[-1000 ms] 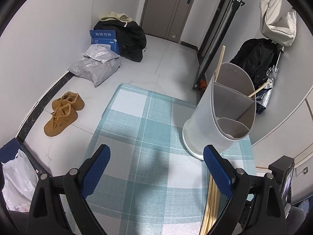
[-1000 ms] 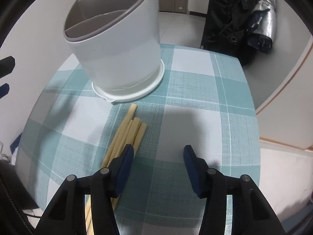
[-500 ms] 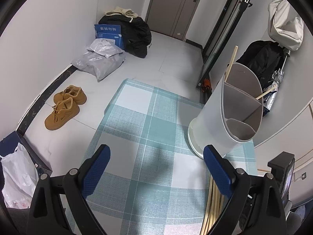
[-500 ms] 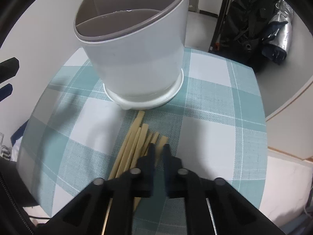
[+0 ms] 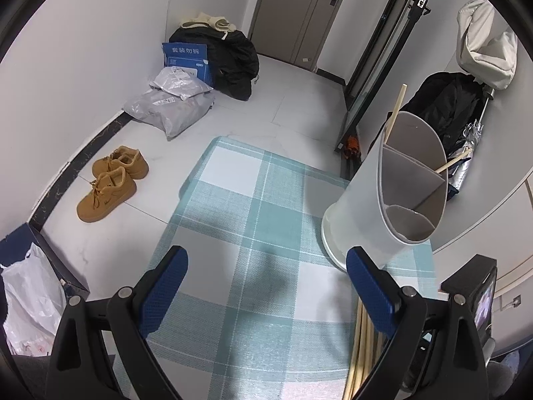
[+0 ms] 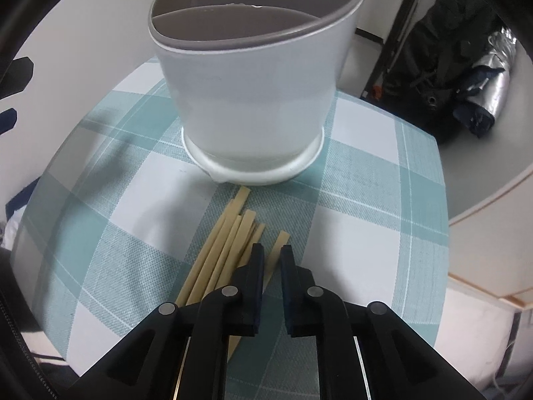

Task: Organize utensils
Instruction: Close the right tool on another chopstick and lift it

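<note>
My left gripper (image 5: 266, 286) hangs wide apart at lower centre, empty. My right gripper (image 6: 271, 260) has just been closing — now clamped on one chopstick (image 6: 279, 243) below the divided utensil holder (image 6: 253, 76). Next: lift it clear and tip it into a compartment.

White utensil holder (image 6: 253, 100) upright on the checked counter (image 6: 366, 200), grey inside, split into compartments. Two pale chopsticks (image 5: 394, 116) lean in its far compartments. Loose bundle of chopsticks (image 6: 226, 246) lies flat just before its base, tips fanned toward it; one stick (image 6: 278, 246) apart at the right.
</note>
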### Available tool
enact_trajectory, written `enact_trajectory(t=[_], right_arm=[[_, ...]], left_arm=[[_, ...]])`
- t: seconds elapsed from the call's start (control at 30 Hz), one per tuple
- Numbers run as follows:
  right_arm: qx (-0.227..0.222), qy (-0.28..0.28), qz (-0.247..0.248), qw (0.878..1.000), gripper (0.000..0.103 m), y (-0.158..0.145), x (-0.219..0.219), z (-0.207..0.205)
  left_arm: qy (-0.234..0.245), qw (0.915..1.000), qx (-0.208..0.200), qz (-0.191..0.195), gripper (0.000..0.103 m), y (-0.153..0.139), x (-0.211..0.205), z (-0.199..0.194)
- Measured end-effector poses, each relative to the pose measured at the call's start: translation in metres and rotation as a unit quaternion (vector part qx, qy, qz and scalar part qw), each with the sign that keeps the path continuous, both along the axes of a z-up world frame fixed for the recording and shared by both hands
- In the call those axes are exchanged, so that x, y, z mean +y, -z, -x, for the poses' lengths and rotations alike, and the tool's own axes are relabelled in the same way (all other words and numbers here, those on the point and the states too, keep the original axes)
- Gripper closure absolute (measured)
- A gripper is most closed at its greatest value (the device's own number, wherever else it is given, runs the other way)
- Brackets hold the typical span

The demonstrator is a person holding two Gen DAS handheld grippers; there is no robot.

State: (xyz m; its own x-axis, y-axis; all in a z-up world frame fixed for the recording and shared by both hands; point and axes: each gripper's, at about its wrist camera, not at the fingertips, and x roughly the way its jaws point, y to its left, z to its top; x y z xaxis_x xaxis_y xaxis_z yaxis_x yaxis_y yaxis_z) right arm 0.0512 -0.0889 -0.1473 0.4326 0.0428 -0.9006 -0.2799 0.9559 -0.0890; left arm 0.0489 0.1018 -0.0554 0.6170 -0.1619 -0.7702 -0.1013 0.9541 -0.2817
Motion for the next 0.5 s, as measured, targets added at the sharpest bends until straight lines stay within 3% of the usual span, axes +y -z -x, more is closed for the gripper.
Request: enact_trajectory(t=[0.13, 0.27, 0.33, 0.5], right_arm=[[0.002, 0.020, -0.040, 0.999, 0.098, -0.005, -0.018, -0.002], [-0.012, 0.060, -0.105, 0.993, 0.098, -0.020, -0.046, -0.004], [-0.023, 0.084, -0.140, 0.986, 0.098, -0.029, -0.063, -0.002], [-0.035, 0.125, -0.221, 0.967, 0.098, -0.041, -0.097, 0.006]], left_arm=[[0.018, 0.9997, 0.017, -0.007, 0.010, 0.007, -0.005, -0.002], [0.081, 0.9951, 0.031, -0.047, 0.010, 0.019, -0.030, 0.003], [0.116, 0.9902, 0.042, -0.066, 0.010, 0.027, -0.046, 0.008], [0.173, 0.9785, 0.093, -0.062, 0.010, 0.050, -0.076, 0.012]])
